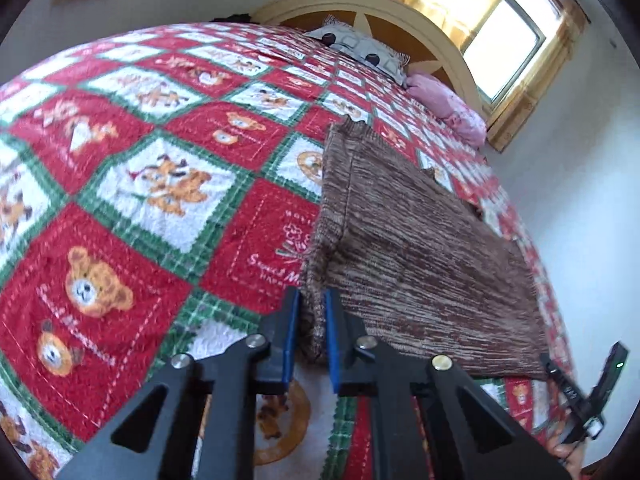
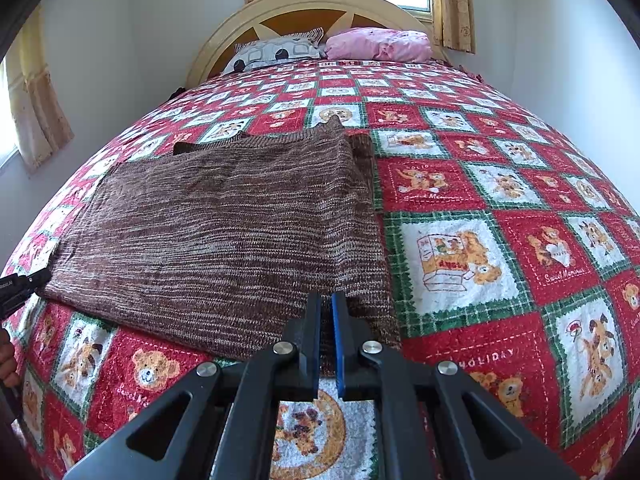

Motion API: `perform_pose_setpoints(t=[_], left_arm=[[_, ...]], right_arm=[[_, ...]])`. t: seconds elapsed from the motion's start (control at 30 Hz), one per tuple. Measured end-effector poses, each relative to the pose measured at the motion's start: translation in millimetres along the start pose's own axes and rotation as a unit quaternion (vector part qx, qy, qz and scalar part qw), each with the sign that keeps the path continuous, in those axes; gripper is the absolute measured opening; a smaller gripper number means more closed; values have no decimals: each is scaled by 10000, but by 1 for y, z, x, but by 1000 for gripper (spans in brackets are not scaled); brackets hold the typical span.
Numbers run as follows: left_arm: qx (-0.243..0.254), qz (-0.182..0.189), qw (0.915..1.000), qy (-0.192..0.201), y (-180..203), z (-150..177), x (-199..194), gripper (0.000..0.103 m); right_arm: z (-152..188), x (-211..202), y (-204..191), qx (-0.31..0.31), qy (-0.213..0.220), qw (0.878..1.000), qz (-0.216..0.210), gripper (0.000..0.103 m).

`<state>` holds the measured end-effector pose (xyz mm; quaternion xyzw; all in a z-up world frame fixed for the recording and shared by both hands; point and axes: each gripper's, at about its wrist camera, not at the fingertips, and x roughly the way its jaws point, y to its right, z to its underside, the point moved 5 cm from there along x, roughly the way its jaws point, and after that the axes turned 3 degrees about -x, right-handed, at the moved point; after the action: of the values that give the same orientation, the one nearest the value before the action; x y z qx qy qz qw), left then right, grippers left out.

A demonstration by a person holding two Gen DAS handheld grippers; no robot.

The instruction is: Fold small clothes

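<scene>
Brown knit (image 2: 224, 224) flat on bed quilt (image 2: 460, 256), already folded once by the look; headboard (image 2: 304, 4) = landmark. Knit well short of headboard, at the foot-end half of the bed.

L gripper (image 1: 312, 320): jaws pinched down on knit's near L corner, fabric bunched up between the blue pads (image 1: 289, 344). Only a narrow fold of cloth in the bite, looks like edge only. Risk: corner slipping out on lift, or just top layer caught, so layers split & fold goes crooked. Loose weave, so may also snag or stretch.

R gripper (image 2: 326, 312): jaws nearly shut at knit's near R edge, thin slit between pads. Cloth under & just behind tips, but can't tell if any is actually caught in the slit. Risk: if nothing held, R side stays down while L rises → knit twists, drags diagonally toward headboard.

Further risks, judged only:
- Quilt pinched along w/ knit, esp. R side, tips low on bedding → quilt pulled up, knit shifted.
- Uneven lift heights → far edge misaligned, hem sticking out.
- Extra flap at far R corner, nearer headboard, may flop loose mid-fold.
</scene>
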<state>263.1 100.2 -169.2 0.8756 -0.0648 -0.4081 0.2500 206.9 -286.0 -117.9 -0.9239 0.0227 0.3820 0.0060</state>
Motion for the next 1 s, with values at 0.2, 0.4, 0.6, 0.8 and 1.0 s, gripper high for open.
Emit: perform_pose_setpoints(t=[0.2, 0.4, 0.6, 0.8, 1.0], left_arm=[[6, -186, 9998, -68, 3, 4, -3, 26], [105, -130, 9999, -47, 15, 9, -2, 38], [-219, 368, 9987, -283, 13, -4, -7, 11], [-114, 560, 9980, -283, 29, -14, -15, 11], [-102, 747, 9964, -398, 40, -23, -20, 11]], right_arm=[[0, 0, 0, -9, -2, 10000, 9, 5], [0, 0, 0, -19, 2, 10000, 17, 5], [-4, -18, -32, -91, 170, 9995, -246, 5], [-1, -17, -145, -999, -87, 9839, -1477, 5], [-8, -11, -232, -1434, -108, 9565, -2537, 6]])
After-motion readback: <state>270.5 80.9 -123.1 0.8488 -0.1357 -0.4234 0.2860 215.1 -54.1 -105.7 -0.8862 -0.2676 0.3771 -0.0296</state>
